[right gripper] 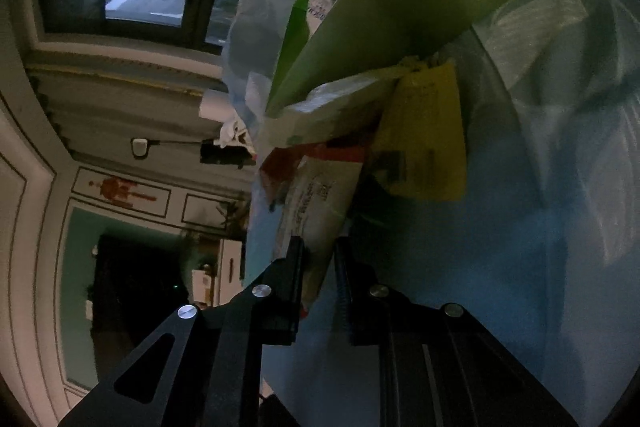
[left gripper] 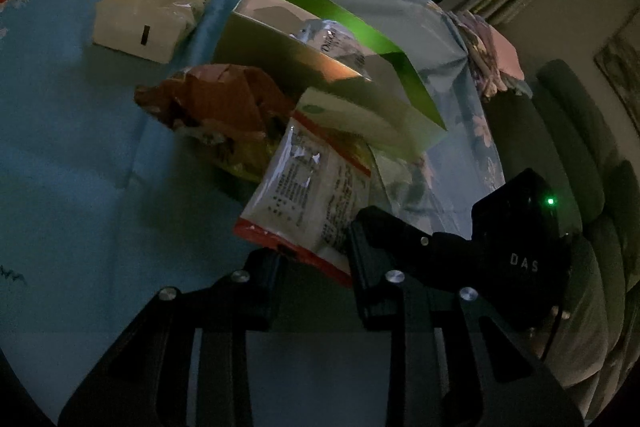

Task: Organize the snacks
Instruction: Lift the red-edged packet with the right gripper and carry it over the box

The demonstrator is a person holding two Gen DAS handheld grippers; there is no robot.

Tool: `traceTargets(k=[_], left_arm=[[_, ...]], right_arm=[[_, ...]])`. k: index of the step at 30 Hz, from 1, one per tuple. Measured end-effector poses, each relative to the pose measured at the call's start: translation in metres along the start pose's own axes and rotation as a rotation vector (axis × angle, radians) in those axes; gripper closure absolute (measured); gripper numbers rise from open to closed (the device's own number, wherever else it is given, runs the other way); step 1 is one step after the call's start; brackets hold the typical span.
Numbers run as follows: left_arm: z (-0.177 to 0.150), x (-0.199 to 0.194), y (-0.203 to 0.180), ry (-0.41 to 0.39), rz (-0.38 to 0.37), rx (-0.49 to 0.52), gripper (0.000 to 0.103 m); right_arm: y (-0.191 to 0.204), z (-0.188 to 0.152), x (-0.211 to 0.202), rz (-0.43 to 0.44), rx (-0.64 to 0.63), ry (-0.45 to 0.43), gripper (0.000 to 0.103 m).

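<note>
Where both fingers point(left gripper: 316, 259) point(right gripper: 320, 267) meet, clamped on white snack packet point(left gripper: 308, 195), green box point(left gripper: 280, 43) beyond

White, red-edged packet point(left gripper: 308, 203); green box point(left gripper: 320, 39); blue cloth point(left gripper: 80, 147).

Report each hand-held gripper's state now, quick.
Left hand-held gripper: closed on the white packet.
Right hand-held gripper: closed on the same white packet.
</note>
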State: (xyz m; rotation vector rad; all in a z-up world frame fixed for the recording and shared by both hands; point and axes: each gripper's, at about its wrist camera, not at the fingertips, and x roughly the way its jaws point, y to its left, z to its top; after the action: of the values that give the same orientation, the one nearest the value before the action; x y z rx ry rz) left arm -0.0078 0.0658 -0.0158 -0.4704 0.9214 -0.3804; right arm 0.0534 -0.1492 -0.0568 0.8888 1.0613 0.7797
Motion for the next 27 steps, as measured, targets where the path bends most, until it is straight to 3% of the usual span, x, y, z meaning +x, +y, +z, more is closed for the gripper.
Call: traceTargets(k=[11, 27], left_arm=[[-0.001, -0.029, -0.036, -0.065, 0.002, 0.088, 0.074], [0.052, -0.019, -0.077, -0.121, -0.045, 0.192, 0.074]], right_arm=[[0.031, -0.008, -0.029, 0.047, -0.087, -0.055, 0.086], [0.062, 0.033, -0.062, 0.069, -0.167, -0.177, 0.086]])
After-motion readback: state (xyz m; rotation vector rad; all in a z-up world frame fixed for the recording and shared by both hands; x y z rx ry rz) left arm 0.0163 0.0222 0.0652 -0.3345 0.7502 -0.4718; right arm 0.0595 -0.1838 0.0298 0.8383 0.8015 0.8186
